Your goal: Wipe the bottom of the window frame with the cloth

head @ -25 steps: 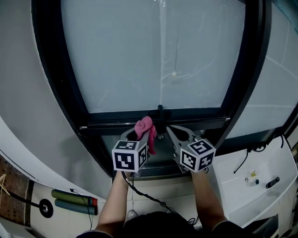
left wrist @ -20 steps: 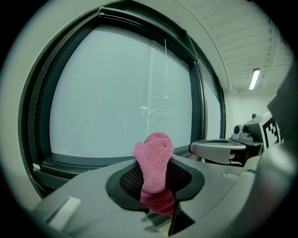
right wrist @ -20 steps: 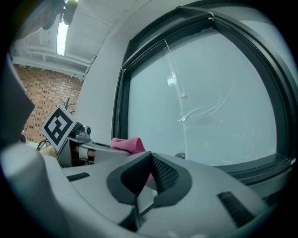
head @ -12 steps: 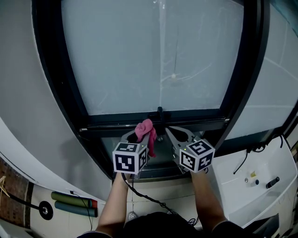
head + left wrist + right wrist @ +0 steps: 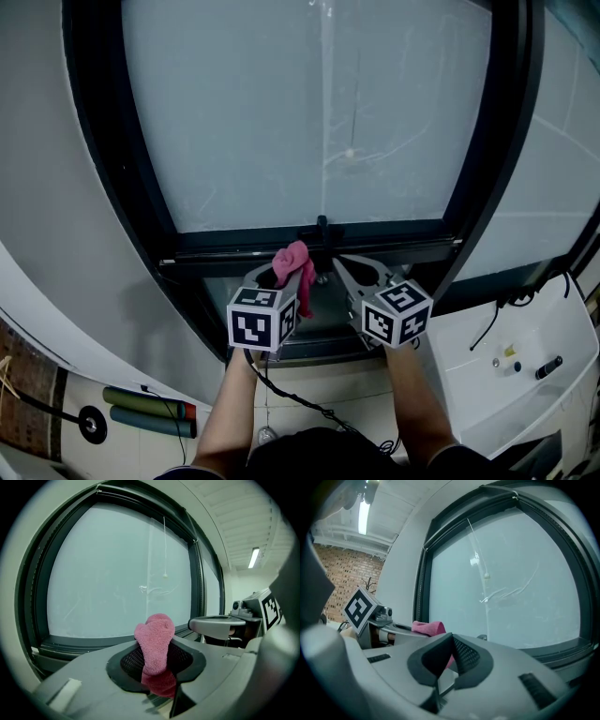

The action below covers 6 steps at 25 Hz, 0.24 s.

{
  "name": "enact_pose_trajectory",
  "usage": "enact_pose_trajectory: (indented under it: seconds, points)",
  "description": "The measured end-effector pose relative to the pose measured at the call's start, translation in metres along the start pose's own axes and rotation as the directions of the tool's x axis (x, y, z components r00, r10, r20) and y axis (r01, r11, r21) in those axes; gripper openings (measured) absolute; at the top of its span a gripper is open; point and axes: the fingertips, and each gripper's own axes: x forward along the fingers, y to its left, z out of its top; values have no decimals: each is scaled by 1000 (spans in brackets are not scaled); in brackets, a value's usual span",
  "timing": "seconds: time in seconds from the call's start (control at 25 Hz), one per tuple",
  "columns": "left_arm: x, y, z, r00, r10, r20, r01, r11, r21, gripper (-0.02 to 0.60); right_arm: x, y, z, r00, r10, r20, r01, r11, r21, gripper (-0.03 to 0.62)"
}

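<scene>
The left gripper [image 5: 154, 665] is clamped on a pink cloth [image 5: 155, 644]. The cloth stands up between its dark pads as a folded lump, with a tail hanging below them. In the head view the cloth is at the bottom of the window frame [image 5: 375, 246], just left of a small black latch [image 5: 322, 225] in the middle of the bottom rail. I cannot tell whether it touches the rail.

The right gripper [image 5: 451, 656] sits just beside the left one, on its right. Its jaws are together at the tips with nothing between them. The pink seen past them in the right gripper view is the cloth in the other gripper. Both grippers point at the bottom rail, and the person's forearms [image 5: 412, 403] reach up to them from the lower edge of the head view.

Above the rail is a large pane of frosted glass [image 5: 281, 112] with faint streaks. A thin pull cord with a small bead [image 5: 350, 150] hangs in front of it. A black cable [image 5: 291, 394] trails down from the left gripper.

To the right stands a white counter [image 5: 487, 375] with a black wire [image 5: 511, 302] and a few small items on it. On the floor at the lower left lie two dark green rolls [image 5: 150, 405] and a black round disc [image 5: 92, 419]. The right gripper view shows a brick wall [image 5: 342, 578] and a ceiling lamp [image 5: 363, 515] behind the left gripper.
</scene>
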Motion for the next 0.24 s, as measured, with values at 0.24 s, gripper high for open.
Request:
enact_pose_trajectory:
  seconds: [0.24]
  points:
    - [2,-2,-1,1000,-9,-3,9,1000,0,110,1,0,-2,1000,3,-6,-3,1000,-3,0]
